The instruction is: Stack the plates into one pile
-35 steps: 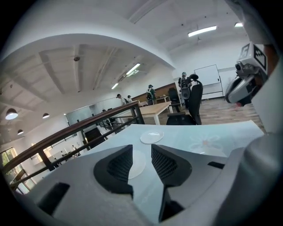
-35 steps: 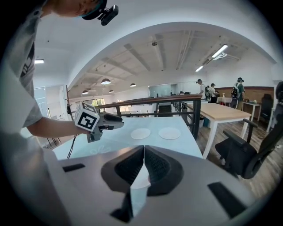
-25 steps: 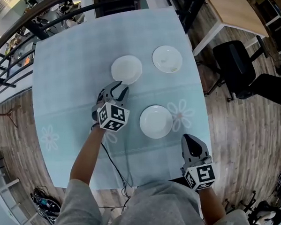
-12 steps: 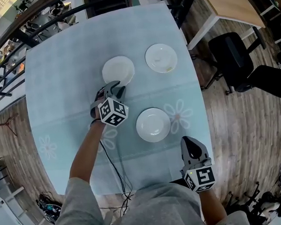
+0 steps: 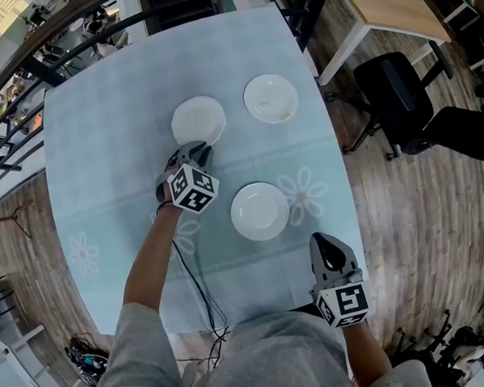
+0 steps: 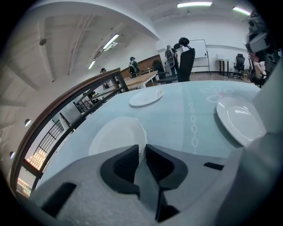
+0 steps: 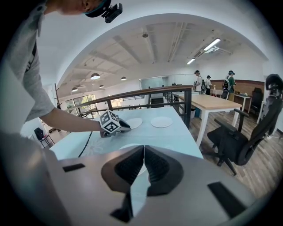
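Observation:
Three white plates lie apart on the pale blue table (image 5: 115, 141): a far-left plate (image 5: 198, 120), a far-right plate (image 5: 270, 98) and a near plate (image 5: 260, 211). My left gripper (image 5: 199, 151) is at the near rim of the far-left plate (image 6: 116, 136). Its jaws have just been closing, and that rim now sits pinched between the pads of the left gripper (image 6: 142, 148). My right gripper (image 5: 324, 243) hovers near the table's front right edge, short of the near plate. The right gripper (image 7: 143, 149) is shut on nothing.
A black cable (image 5: 195, 279) runs from the left gripper back over the table's near edge. A black office chair (image 5: 397, 96) and a wooden desk (image 5: 397, 19) stand right of the table. A dark railing (image 5: 64, 42) runs along the far left.
My left gripper has come forward and down onto the near rim of the far-left plate. The right gripper has stayed where it was.

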A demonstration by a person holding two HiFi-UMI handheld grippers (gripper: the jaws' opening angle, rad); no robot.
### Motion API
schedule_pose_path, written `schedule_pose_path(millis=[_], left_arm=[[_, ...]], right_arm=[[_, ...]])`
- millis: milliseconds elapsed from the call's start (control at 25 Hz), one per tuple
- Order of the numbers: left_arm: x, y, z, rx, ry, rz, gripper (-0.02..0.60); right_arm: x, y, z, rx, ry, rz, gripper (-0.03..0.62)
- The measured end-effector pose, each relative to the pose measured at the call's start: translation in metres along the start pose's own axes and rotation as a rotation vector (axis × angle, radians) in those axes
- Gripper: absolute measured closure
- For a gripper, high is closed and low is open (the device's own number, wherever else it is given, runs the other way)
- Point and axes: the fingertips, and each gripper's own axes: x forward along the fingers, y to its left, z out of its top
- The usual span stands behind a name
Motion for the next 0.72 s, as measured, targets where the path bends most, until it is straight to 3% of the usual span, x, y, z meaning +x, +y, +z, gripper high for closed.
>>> schedule_pose_path(millis=[720], left_arm=[[-0.094, -0.019, 0.04, -0.005, -0.001, 0.217, 0.549]], right_arm=[[-0.068, -0.024, 0.006, -0.05, -0.118, 0.066, 0.566]])
